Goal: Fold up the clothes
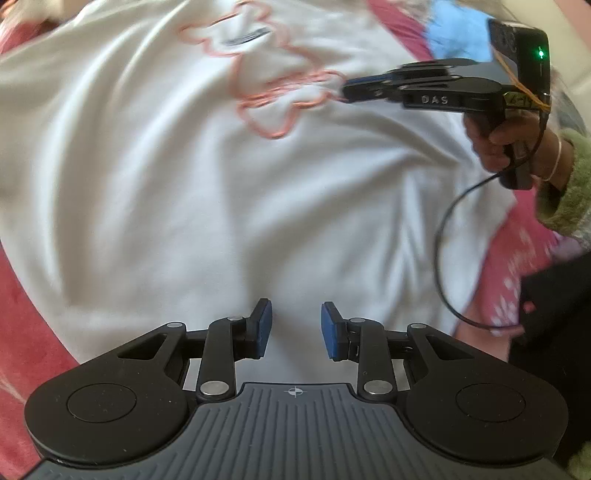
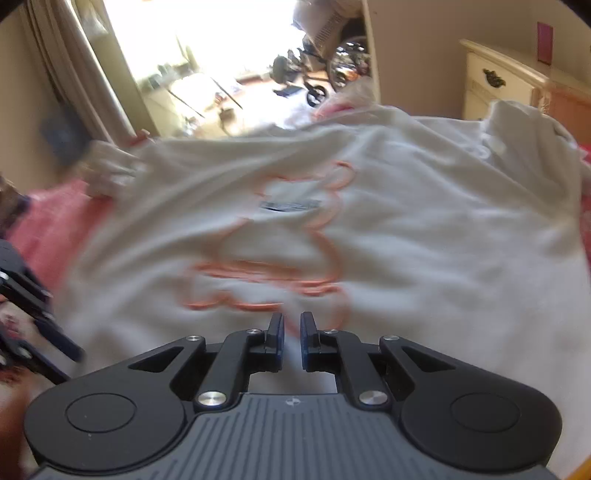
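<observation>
A white shirt [image 1: 184,192] with an orange outlined print [image 1: 280,92] lies spread and wrinkled on a pink bedcover [image 1: 29,332]. My left gripper [image 1: 296,328] hovers over the shirt's plain lower part. It is open, with its blue pads [image 1: 265,325] apart and nothing between them. My right gripper [image 1: 347,92] comes in from the right in a person's hand [image 1: 502,140], its tip at the edge of the print. In the right wrist view the right gripper [image 2: 291,339] is shut over the print [image 2: 266,273] with no cloth seen in it. The left gripper [image 2: 37,325] shows at the left edge.
A blue cloth [image 1: 458,33] lies beyond the shirt. A black cable [image 1: 443,240] hangs from the right gripper's handle. A green sleeve [image 1: 569,192] covers the wrist. A cream dresser [image 2: 495,81] stands at the back right, a curtain [image 2: 74,74] and a bright doorway behind.
</observation>
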`<state>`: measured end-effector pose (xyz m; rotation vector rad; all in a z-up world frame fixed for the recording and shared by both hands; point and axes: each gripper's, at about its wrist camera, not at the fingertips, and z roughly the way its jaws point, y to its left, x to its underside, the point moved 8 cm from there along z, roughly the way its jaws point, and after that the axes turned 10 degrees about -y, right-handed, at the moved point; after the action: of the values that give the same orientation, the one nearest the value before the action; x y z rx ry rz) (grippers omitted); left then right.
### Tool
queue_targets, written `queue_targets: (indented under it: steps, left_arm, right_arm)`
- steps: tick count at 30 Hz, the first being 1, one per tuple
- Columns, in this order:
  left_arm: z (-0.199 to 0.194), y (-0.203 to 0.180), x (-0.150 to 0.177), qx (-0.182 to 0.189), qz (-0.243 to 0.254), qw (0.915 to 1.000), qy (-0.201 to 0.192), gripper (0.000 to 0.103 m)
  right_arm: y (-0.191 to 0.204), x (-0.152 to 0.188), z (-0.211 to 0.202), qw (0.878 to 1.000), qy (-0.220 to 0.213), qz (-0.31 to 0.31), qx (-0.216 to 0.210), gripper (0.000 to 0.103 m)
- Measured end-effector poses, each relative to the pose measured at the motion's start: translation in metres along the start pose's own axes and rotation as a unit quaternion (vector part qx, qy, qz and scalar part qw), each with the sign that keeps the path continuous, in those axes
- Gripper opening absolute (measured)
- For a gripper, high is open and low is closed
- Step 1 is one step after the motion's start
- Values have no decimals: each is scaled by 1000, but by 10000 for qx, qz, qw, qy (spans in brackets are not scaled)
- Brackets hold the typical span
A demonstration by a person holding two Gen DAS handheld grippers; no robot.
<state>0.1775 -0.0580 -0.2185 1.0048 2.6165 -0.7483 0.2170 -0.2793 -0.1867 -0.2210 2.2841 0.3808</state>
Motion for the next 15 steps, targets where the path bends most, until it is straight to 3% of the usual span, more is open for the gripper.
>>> queue_targets:
  steps: [3, 5, 7, 9, 12, 15]
  left_arm:
    - [3, 10, 0, 163, -268, 9995, -89, 28]
    - [0, 15, 0, 270, -430, 9986, -124, 29]
    - [-6, 22, -2, 343, -612, 9974, -169, 28]
    - [-14, 29, -5, 379, -792, 9957, -294, 29]
    - [-27, 44, -12, 318, -1035, 9922, -625, 30]
    - [-36, 71, -15, -98, -1237, 9878, -938, 31]
  right_arm:
    - [-51, -8, 3, 9978, -73, 230, 615, 6]
    - [-87, -21, -5, 9905, -197, 489, 1269, 9]
    - [-105, -35, -12, 9859, -255, 605, 1538, 9]
    - [-97, -50, -10, 9889, -243, 550, 1358, 9]
    - [-53, -68, 6, 9975, 41, -7, 700, 10]
    - [-2, -77, 30, 9972, 443, -603, -87, 10]
